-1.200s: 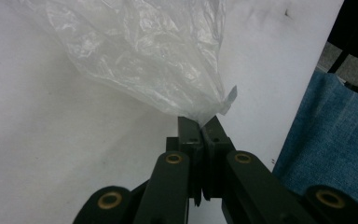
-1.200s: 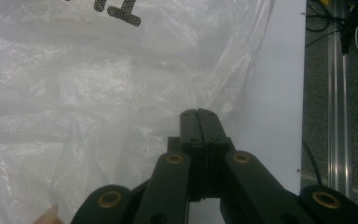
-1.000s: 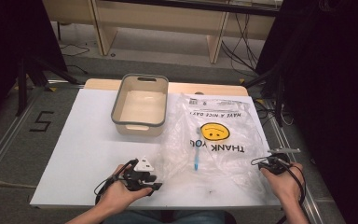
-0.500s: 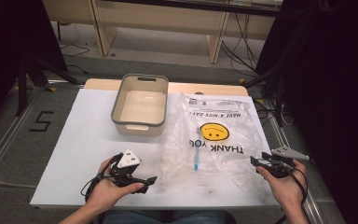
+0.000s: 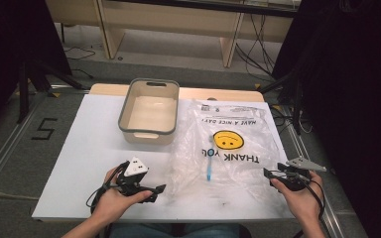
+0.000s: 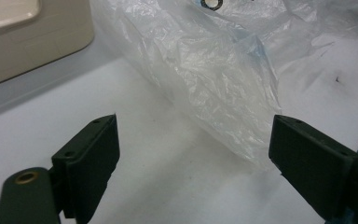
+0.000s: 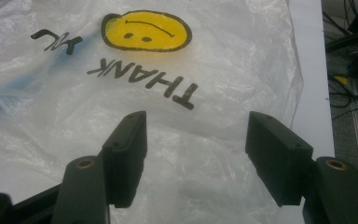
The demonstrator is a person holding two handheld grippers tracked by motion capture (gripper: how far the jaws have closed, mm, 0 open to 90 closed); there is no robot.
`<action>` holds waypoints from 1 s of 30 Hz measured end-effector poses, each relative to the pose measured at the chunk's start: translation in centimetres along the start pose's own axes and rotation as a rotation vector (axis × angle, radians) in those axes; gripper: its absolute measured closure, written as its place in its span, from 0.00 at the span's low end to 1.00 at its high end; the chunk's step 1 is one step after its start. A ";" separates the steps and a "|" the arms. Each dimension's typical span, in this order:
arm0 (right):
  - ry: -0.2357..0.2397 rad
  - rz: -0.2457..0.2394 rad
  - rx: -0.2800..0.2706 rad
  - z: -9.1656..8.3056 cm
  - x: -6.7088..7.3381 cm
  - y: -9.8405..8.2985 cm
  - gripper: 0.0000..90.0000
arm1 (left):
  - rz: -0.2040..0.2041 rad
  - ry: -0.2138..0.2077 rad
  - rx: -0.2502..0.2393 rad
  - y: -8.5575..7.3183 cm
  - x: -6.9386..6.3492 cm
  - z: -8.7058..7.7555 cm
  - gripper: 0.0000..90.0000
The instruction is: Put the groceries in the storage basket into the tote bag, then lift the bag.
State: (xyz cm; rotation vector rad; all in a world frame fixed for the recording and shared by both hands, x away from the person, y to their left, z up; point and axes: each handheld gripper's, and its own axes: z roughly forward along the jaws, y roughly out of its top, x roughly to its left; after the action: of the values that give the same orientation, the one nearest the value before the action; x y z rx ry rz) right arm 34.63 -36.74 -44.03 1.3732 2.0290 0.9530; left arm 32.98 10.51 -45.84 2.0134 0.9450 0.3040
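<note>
Your left claw (image 5: 159, 188), lower left, and right claw (image 5: 267, 172), lower right, lie low and released beside the plastic bag (image 5: 230, 144) on the surface (image 5: 89, 144)

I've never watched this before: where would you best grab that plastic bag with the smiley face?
Probably at the near edge of the plastic bag, coming from the person's side. It lies flat, but that edge is crumpled and raised. The left gripper and right gripper already face it, open.
</note>
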 end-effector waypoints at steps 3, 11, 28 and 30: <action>-0.002 0.004 0.008 0.0 0.0 0.0 0.44 | -0.003 0.003 0.001 0.0 0.1 0.0 0.18; -0.001 0.009 0.014 0.1 -0.1 -0.2 0.43 | -0.001 0.005 -0.003 0.1 0.0 0.1 0.18; -0.012 0.019 0.011 -0.1 -0.1 0.0 0.42 | 0.019 -0.044 0.024 0.4 -1.4 0.9 0.20; -0.012 0.025 0.008 -0.2 -0.2 -0.1 0.42 | 0.014 -0.063 0.045 0.3 -1.6 1.3 0.22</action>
State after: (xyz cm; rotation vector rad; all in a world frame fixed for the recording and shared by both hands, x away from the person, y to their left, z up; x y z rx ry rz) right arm 34.52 -36.99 -43.94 1.4080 2.0134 0.9452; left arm 32.72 8.41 -46.12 2.0587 0.9065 0.2275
